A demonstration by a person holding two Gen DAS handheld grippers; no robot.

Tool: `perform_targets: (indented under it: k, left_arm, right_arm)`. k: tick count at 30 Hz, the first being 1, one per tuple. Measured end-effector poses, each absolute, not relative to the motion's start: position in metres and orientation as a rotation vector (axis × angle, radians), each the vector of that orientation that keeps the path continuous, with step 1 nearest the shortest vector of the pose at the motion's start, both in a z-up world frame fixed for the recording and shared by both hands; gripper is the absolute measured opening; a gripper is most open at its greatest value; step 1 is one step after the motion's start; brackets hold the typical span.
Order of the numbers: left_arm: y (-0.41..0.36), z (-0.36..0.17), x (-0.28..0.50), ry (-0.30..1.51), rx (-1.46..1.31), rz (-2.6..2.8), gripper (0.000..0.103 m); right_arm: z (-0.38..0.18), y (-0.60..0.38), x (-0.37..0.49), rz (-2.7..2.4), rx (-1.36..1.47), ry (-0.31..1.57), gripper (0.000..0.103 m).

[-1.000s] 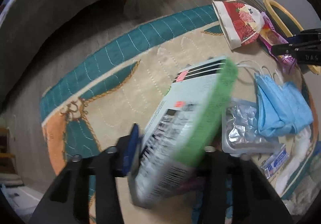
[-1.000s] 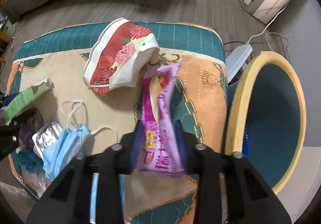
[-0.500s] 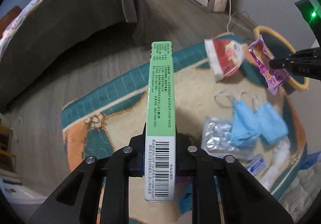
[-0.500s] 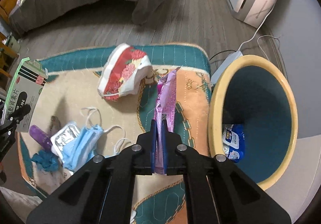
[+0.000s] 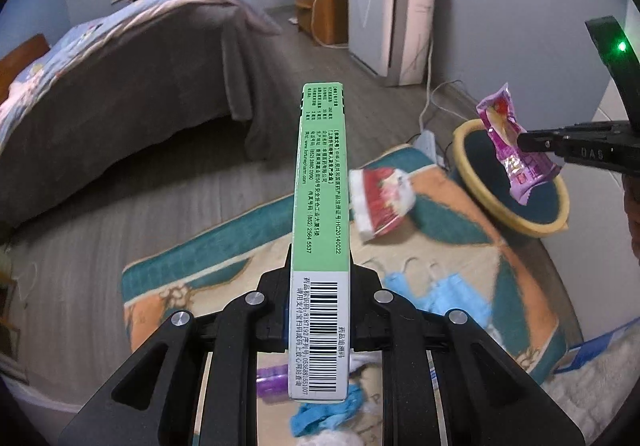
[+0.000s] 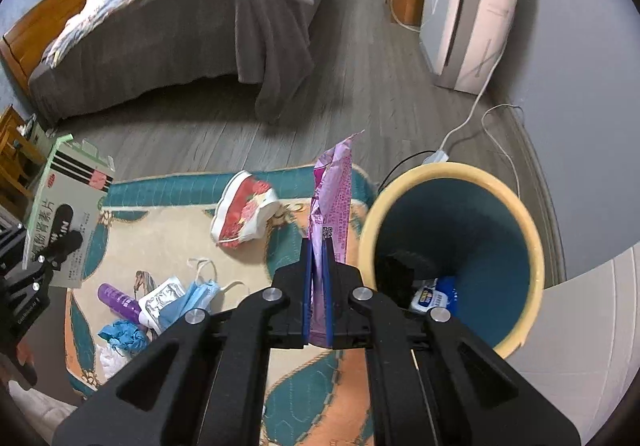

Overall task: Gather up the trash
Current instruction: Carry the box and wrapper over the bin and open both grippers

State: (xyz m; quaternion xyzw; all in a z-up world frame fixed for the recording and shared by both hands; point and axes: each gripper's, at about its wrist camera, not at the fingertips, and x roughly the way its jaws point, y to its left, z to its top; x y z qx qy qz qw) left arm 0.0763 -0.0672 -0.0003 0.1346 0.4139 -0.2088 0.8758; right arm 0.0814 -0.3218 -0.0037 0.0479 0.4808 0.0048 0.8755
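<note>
Both grips confirmed: my left hand-held gripper point(image 5: 318, 310) clamps the green medicine box point(image 5: 320, 214); my right hand-held gripper point(image 6: 318, 286) pinches the purple wrapper point(image 6: 332, 198) beside the bin point(image 6: 532, 246).

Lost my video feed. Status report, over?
Left gripper shut on green box. Right gripper shut on purple wrapper. Bin beside it, nothing blocking.

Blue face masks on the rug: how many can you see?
2, maybe more hidden. The crumpled blue face masks lie overlapping, beside the silver foil blister pack on the patterned rug.
</note>
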Motion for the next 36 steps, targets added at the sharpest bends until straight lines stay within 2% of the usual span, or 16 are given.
perform_targets:
  k: [23, 36]
  left_arm:
    - [-0.162, -0.024, 0.064, 0.866, 0.374, -0.483, 0.020]
    - [-0.257, -0.039, 0.071, 0.923, 0.370, -0.593, 0.020]
  right_arm:
    - [-0.047, -0.395, 0.083, -0.140, 0.062, 1.055, 0.004]
    - [-0.066, -0.450, 0.077, -0.237, 0.161, 1.075, 0.004]
